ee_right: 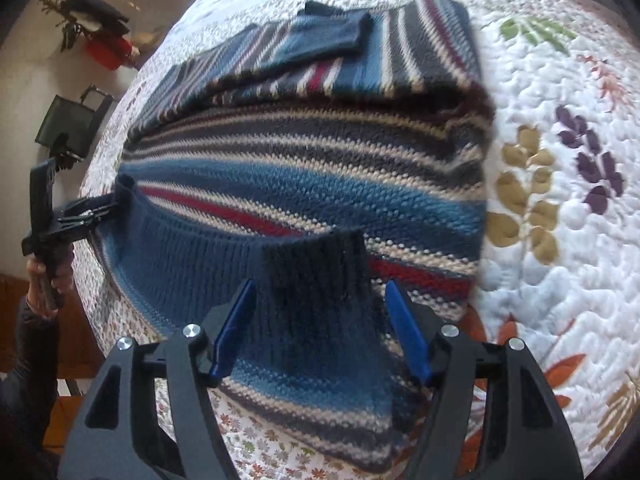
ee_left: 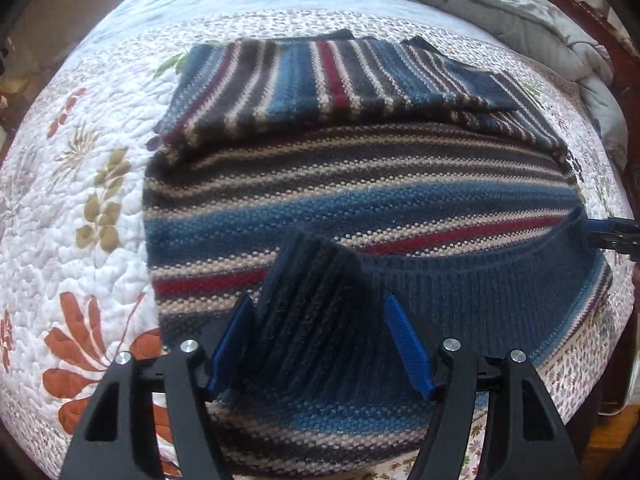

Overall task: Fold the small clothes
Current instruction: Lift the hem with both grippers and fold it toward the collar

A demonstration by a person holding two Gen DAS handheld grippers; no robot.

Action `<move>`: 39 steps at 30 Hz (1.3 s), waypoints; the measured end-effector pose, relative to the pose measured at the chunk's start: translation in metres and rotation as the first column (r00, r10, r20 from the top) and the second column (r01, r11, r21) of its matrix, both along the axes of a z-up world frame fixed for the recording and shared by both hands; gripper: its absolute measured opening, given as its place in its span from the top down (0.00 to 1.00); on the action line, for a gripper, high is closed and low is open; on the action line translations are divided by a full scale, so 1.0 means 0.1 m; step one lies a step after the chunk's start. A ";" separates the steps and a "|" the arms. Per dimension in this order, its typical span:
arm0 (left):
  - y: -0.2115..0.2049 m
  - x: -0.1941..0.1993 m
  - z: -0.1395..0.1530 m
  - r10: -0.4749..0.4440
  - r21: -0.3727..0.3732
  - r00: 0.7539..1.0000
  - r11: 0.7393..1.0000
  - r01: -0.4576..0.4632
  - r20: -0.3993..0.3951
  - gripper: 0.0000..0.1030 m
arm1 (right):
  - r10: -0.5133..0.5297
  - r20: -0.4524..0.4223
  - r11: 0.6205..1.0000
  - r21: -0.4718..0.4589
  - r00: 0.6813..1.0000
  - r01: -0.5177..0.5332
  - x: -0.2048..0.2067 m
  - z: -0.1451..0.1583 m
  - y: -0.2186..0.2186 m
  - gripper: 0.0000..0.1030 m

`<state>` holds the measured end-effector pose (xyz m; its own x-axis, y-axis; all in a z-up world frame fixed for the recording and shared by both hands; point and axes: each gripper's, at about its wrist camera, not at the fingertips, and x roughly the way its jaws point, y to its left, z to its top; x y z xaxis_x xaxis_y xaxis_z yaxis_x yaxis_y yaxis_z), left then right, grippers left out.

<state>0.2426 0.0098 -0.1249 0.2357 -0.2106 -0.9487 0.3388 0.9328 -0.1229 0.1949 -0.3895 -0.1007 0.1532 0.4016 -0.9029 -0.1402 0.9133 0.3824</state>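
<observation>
Striped knit sweater [ee_left: 360, 200] lies on floral quilt [ee_left: 92, 184] on the bed, sleeves folded across. Left gripper [ee_left: 320, 344] and right gripper [ee_right: 320, 330]: jaws spread, navy ribbed hem [ee_left: 316, 304] loose between, unpinched.

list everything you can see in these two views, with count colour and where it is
striped knitted sweater: one, blue, red, cream and dark grey, spread on the bed, sleeves folded over its far part, navy ribbed hem bunched up near both grippers
floral quilted bedspread: one, white with rust, tan and purple leaves, under the sweater
grey duvet: one, heaped at the bed's far end
red box: one, on the floor beside the bed
left gripper: black with blue pads, open, hem fold between the pads
right gripper: same colours, open, hem fold between the pads
hand: one, holding the left gripper's handle
</observation>
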 end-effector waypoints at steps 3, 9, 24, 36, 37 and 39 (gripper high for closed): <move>0.00 -0.02 -0.01 0.002 0.020 1.000 1.000 -0.002 0.013 0.57 | 0.020 0.002 1.000 0.004 1.000 -0.020 -0.02 -0.06 0.05 0.63; 0.06 -0.09 0.10 0.014 -0.032 1.000 0.999 -0.013 0.020 0.87 | 0.027 0.050 0.999 0.028 0.998 -0.028 -0.14 0.07 0.02 0.90; 0.16 -0.10 0.09 0.083 -0.072 0.996 0.994 -0.081 0.024 0.91 | -0.049 0.082 0.998 0.030 0.995 0.047 -0.20 0.20 -0.08 0.92; 0.23 0.15 0.62 0.146 -0.154 0.977 0.980 -0.122 0.155 0.92 | -0.106 0.167 0.991 0.098 0.980 0.091 0.05 0.55 -0.22 0.92; 0.23 0.19 0.65 0.148 -0.154 0.975 0.980 -0.123 0.165 0.92 | -0.110 0.176 0.991 0.097 0.978 0.094 0.09 0.59 -0.23 0.92; 0.20 0.31 0.72 0.154 -0.148 0.971 0.981 -0.127 0.183 0.92 | -0.123 0.190 0.989 0.099 0.974 0.106 0.18 0.66 -0.26 0.92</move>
